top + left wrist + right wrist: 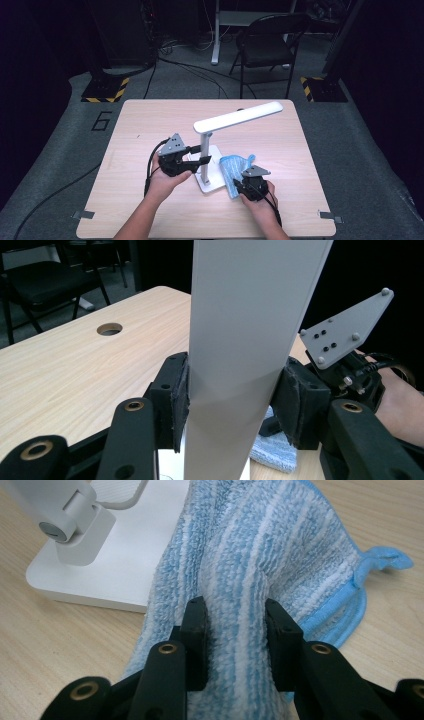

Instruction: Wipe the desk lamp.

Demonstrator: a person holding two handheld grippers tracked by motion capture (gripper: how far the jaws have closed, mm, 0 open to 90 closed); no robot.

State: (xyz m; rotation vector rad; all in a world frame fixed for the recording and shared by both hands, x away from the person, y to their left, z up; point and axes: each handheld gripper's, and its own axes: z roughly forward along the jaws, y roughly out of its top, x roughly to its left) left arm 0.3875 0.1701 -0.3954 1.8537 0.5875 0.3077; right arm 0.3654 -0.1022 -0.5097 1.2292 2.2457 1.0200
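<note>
Left gripper (199,154) clamps lamp post (240,360); right gripper (235,625), at its 4 o'clock, pinches blue cloth (280,545)—a hard wipe may skid the base (120,575).

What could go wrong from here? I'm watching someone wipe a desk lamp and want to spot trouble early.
1. The left gripper clamps the lamp's upright post; if that grip slips, the lamp with its long overhanging head could tip.
2. The right gripper pinches only a raised fold of the blue cloth, so the fold may pull free mid-wipe.
3. The cloth lies over the edge of the lamp base; dragging it could shift the base.
</note>
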